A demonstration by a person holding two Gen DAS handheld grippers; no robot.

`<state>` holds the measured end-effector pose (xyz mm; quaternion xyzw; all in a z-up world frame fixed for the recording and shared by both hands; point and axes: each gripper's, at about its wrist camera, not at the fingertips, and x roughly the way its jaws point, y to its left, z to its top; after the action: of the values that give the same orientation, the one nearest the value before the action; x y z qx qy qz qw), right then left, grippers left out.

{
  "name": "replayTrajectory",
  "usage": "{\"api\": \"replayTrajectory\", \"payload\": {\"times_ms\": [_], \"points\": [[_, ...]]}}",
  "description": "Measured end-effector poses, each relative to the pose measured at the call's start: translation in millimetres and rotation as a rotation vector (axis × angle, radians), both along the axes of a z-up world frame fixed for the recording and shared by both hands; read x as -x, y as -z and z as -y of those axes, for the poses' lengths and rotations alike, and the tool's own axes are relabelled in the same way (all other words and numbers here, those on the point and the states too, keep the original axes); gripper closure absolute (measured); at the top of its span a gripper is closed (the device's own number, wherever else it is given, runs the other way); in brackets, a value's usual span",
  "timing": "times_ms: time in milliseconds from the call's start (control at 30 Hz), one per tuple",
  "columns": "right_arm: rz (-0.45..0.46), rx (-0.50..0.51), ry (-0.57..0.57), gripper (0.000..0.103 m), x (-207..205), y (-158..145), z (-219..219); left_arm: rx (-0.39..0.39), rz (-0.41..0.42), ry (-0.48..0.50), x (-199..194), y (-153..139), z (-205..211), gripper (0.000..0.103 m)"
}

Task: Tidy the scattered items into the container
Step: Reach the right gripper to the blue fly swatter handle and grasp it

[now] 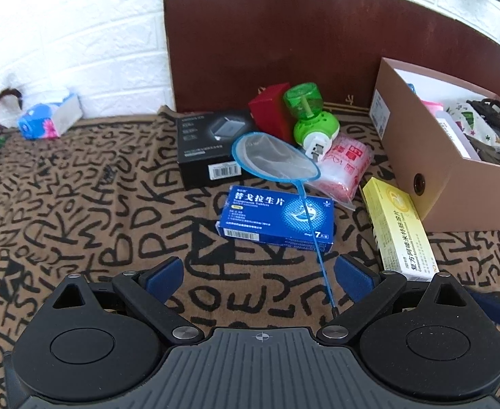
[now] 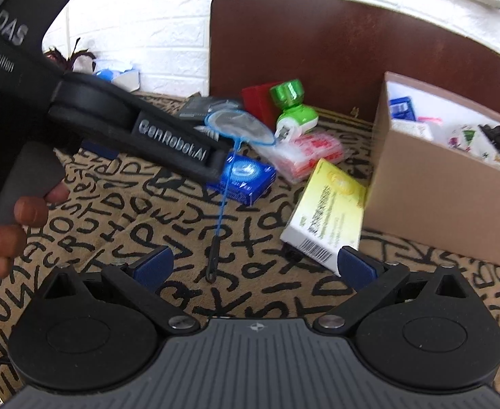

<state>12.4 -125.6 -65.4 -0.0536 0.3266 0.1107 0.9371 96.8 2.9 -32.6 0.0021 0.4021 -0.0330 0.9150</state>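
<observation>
Both grippers gape | net [image 1: 274, 162] handle points toward camera, hoop away

Bright, even daylight; shadows soft and short. Left wrist view sharp, mild glare on white brick wall [image 1: 79, 34]. Right wrist view motion-blurred, worst on cardboard box [image 2: 437, 177] and yellow carton [image 2: 328, 211]. Strong fisheye bending, dark corners in both views.

container: open tan cardboard box [image 1: 430, 184], at 3 o'clock, already part filled
net: small blue-rimmed mesh scoop net [image 1: 274, 160], centre, handle running toward 6 o'clock across blue medicine carton [image 1: 277, 218]
yellow carton: long yellow-and-white medicine box [image 1: 400, 228], lying flat just beside the container, at 4 o'clock
plug-in: green plastic mosquito repellent heater [image 1: 309, 116], tipped over at 12 o'clock on pink-printed plastic bag [image 1: 343, 167]
</observation>
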Motion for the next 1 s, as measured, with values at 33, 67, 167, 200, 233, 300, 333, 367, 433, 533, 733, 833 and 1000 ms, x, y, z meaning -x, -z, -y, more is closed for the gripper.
{"api": "replayTrajectory", "payload": {"times_ms": [33,67,167,200,233,300,333,367,433,533,733,833,1000], "points": [[-0.010,-0.002,-0.007,0.007,-2.0,3.4,-1.8,0.014,-0.011,0.006,-3.6,1.9,-1.6,0.003],[-0.024,-0.005,-0.013,0.010,-4.6,6.8,-3.2,0.031,-0.022,0.014,-7.4,3.7,-3.0,0.006],[-0.060,-0.023,-0.030,0.019,-13.5,16.1,-5.8,0.066,-0.056,0.045,-19.3,9.7,-3.7,0.014],[-0.068,-0.027,-0.033,0.023,-15.9,18.1,-7.1,0.069,-0.065,0.056,-23.7,11.8,-2.9,0.016],[-0.076,-0.030,-0.038,0.025,-18.8,19.7,-7.9,0.070,-0.075,0.063,-29.5,13.7,-1.9,0.020],[-0.085,-0.040,-0.047,0.033,-24.2,22.2,-9.2,0.076,-0.086,0.066,-39.9,16.3,-0.6,0.022],[-0.085,-0.046,-0.051,0.034,-26.1,23.6,-9.6,0.082,-0.091,0.069,-45.5,17.4,0.2,0.026],[-0.087,-0.052,-0.056,0.036,-28.6,24.9,-10.4,0.088,-0.099,0.072,-50.8,18.1,1.2,0.031],[-0.091,-0.055,-0.067,0.042,-33.0,27.5,-12.1,0.103,-0.113,0.085,-60.8,19.5,2.9,0.037],[-0.097,-0.064,-0.083,0.048,-38.7,30.5,-13.4,0.112,-0.128,0.089,-74.5,22.9,4.8,0.041],[-0.099,-0.077,-0.094,0.065,-50.5,33.6,-13.9,0.155,-0.135,0.103,-94.7,23.6,6.1,0.048],[-0.098,-0.084,-0.091,0.072,-54.9,32.6,-13.6,0.161,-0.138,0.118,-101.7,24.3,10.0,0.054],[-0.098,-0.095,-0.088,0.091,-57.8,33.5,-11.3,0.198,-0.155,0.135,-108.9,24.9,13.9,0.093]]}}
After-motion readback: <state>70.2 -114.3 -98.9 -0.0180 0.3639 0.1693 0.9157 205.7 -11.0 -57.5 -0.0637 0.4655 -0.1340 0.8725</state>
